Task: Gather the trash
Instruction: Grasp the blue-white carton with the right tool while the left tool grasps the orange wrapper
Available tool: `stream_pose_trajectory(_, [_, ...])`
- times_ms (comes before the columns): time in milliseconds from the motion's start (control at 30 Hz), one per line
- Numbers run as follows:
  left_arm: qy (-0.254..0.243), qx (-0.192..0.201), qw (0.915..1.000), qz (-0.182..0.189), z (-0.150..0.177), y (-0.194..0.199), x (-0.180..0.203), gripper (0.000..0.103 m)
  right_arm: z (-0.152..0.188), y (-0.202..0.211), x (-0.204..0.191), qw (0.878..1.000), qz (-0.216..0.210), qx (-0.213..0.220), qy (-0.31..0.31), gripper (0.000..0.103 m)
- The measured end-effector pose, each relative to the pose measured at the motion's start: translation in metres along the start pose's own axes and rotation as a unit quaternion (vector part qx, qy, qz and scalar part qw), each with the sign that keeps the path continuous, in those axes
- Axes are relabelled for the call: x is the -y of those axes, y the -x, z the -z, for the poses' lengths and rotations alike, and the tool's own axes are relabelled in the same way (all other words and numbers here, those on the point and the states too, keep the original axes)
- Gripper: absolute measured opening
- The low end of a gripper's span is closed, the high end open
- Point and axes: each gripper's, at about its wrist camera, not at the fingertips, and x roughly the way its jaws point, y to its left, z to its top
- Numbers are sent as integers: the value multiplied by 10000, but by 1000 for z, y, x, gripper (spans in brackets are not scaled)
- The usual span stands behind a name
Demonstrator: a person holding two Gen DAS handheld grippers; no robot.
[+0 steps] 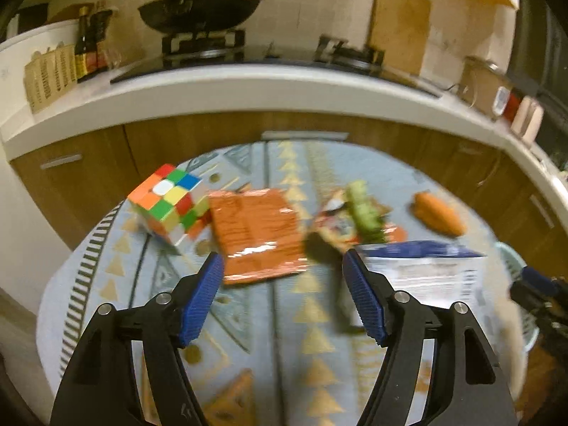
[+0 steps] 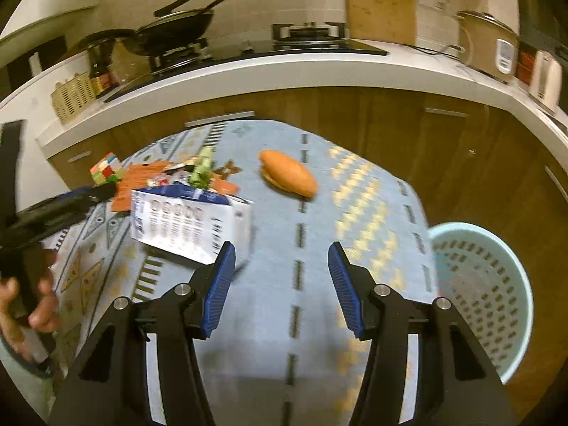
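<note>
Kitchen counter [image 2: 248, 71] w/ wok [image 1: 198, 14] across the back, wood cabinets under it. In front, table under a blue patterned cloth [image 2: 277, 301], trash & non-trash mixed on top. Pale blue perforated basket [image 2: 486, 294] off the table's right edge, low, looks empty as far as the inside shows, so prob. nothing collected yet. Biggest item on cloth: white/blue carton [image 2: 188, 223], on its side, mouth torn open, just ahead-left of the right gripper [image 2: 281, 273]. Left of carton, flat orange wrapper [image 1: 257, 236], shiny, crumpled at near edge, directly ahead of the left gripper [image 1: 283, 282]. Between those two, a jumble of smaller wrappers w/ a green scrap [image 1: 365, 213] on top; blurred, can't tell what exactly. Bread roll [image 2: 289, 174] alone mid-table, well apart from the pile; Rubik's cube [image 1: 168, 206] touching wrapper's far-left corner. Neither likely trash. Both tongs spread wide, nothing between the blue pads, hovering above cloth. Judging by this: barely started or 0 done. Left to do: carton, orange wrapper, small wrapper heap, all into basket. Left tongs lined up for the orange wrapper, right nearest the carton & basket.
</note>
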Motion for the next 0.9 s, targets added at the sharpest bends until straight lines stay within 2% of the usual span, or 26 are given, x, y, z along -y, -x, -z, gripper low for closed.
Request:
stream_pose_trajectory(167, [158,-199,9997,26,-4,-32,-15,68,-9,-19,-9,9997,-219,-78,-4,51])
stream_pose_trajectory(233, [227,-271,9994,-49,-3,-42,-18,74,-12,-27,-9,9995,-304,-115,-36,51])
stream_pose_trajectory(367, [407,-433,9982,6,-2,-60,-24,74,-15,-41,-7,9979,-576,-258,-142,51])
stream_pose_trajectory(467, [416,-361,9985,48,-3,-59,-25,72,-15,-51,-7,9962,-764,-373,-203,51])
stream_pose_trajectory(567, [422,-467,9980,56,-2,-64,-26,57,-11,-58,-11,9944,-892,-530,-189,51])
stream_pose_trajectory(633, [411,-443,9982,44,-1,-64,-26,49,-8,-60,-16,9928,-1024,-602,-160,39])
stream_pose_trajectory(733, [381,-412,9984,24,-1,-64,-23,34,-4,-60,-23,9922,-1069,-641,-88,32])
stream_pose_trajectory(867, [395,-328,9986,150,1,-58,-24,23,2,-52,-33,9913,-1132,-668,45,26])
stream_pose_trajectory(900, [395,-297,9986,161,2,-56,-23,18,4,-49,-37,9908,-1165,-678,86,25])
